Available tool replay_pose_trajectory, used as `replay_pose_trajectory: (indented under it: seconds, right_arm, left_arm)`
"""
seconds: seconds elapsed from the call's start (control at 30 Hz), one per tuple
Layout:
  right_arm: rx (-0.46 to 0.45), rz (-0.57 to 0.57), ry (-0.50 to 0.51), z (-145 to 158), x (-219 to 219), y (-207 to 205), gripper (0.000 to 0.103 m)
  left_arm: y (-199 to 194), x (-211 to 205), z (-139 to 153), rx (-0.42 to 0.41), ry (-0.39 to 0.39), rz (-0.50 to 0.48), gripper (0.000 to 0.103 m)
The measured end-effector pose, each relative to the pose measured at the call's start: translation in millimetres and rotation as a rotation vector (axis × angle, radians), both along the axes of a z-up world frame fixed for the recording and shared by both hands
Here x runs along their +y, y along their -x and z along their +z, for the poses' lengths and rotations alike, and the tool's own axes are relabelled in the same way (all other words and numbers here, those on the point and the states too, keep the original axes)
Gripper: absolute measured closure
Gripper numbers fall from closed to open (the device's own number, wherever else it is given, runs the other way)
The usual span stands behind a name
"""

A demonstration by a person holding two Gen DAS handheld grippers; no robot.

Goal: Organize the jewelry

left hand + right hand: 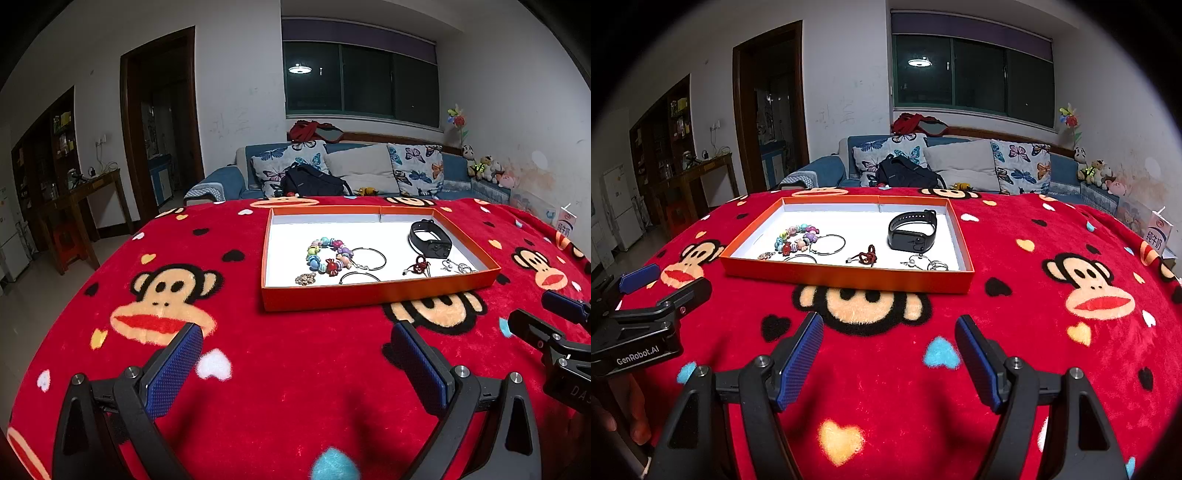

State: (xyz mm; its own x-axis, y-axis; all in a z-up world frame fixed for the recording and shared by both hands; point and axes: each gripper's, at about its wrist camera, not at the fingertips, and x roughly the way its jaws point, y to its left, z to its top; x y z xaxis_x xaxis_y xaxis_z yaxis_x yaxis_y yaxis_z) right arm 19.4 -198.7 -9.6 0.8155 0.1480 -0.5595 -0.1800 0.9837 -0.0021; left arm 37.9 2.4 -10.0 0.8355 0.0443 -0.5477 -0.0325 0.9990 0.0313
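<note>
With both grippers, left (295, 354) and right (888, 345), wide open and empty near the tray (846, 277), reach far, slow, to jewelry (798, 240) lying inside, pinching one piece gently.

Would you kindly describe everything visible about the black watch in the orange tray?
The black watch is a smart band with a dark rectangular face and a matte, rubbery-looking strap with a row of holes. The strap is closed into a loop, and the watch lies on its side, face toward the cameras. It rests on the white floor of the orange tray, in the far right part, apart from the other jewelry. Nothing else touches it.
</note>
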Motion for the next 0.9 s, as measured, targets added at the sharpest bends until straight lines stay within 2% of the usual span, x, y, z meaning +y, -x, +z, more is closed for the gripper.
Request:
replay_pose_trajectory:
  seconds: [0.9]
  right_arm:
    - [-0.001, 0.000, -0.001, 0.0, 0.2, 0.3, 0.022]
  left_arm:
    - [1.0, -1.4, 0.0, -0.003, -0.005, -0.003, 0.000]
